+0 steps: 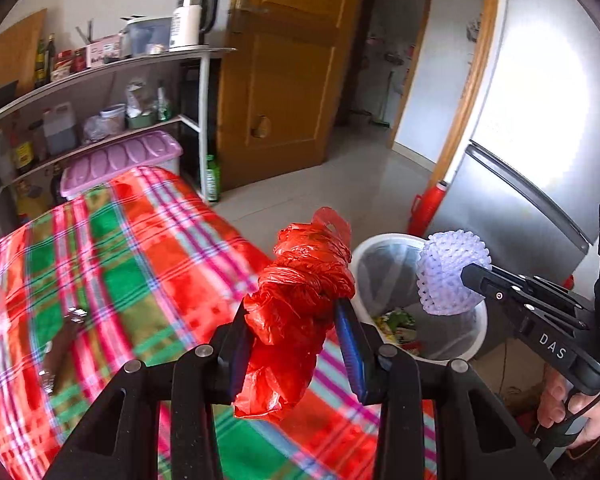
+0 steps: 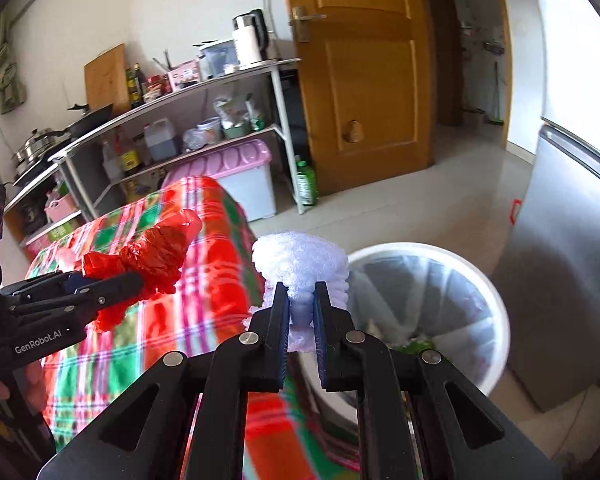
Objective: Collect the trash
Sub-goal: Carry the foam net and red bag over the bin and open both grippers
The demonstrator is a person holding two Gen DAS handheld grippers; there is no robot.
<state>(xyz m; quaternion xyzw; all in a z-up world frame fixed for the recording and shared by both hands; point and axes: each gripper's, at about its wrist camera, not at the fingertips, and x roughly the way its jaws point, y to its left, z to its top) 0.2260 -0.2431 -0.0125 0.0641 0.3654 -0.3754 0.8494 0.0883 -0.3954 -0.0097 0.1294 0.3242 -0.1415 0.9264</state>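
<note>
Clamping crumpled red plastic bag (image 1: 300,304), left hand-held gripper (image 1: 296,320), right hand-held gripper (image 2: 302,312) pinching white foam net (image 2: 300,264)

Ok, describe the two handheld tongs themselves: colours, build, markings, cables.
Both are black linkage frames with silver pivot pins and ribbed blue pads. The left tongs bear white "GenRobot.AI" lettering. The right tongs read "DAS", with a thin black cable by the grip. No sleeve shows.

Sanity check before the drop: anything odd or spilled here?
Nothing stands out. Left gripper grips the red plastic bag, right gripper the foam fruit net, both near the white bin. No spill visible.
</note>
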